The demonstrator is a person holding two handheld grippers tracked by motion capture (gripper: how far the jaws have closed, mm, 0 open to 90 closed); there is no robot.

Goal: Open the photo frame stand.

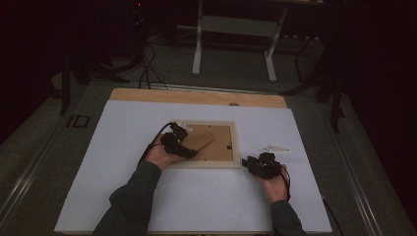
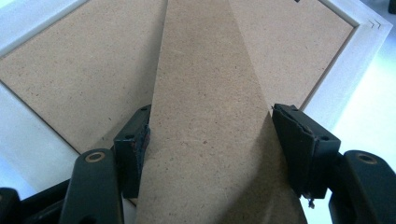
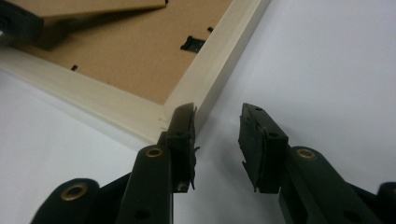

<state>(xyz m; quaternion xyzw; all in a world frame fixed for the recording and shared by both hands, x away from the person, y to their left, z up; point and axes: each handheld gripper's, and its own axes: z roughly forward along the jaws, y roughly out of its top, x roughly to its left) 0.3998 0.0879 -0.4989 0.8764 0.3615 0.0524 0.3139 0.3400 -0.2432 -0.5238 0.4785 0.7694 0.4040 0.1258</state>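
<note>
Black jaws of the left gripper point(image 2: 212, 149) rise nearest the lens, standing wide with the tapered fibreboard stand point(image 2: 205, 140) of the picture frame point(image 1: 204, 164) between them. Left pad touches the stand's edge; whether the right pad presses it cannot be told, so a firm grip is not confirmed. The stand's long axis runs straight ahead from the jaws and narrows away from them, lifted off the brown backing board point(image 2: 70, 79) beneath it. The frame lies face down on the white sheet point(image 1: 123, 196).

Right gripper point(image 3: 217, 133), seen in its own view, holds nothing: jaws part-open, the left one just beside the frame's near pale corner point(image 3: 182, 105), the right one over bare sheet. The frame extends up and left from these jaws. A small black clip point(image 3: 192, 43) sits on the backing near the far rail.

Judgement: the left gripper is nearer the stand; the right seems placed to steady the corner.
</note>
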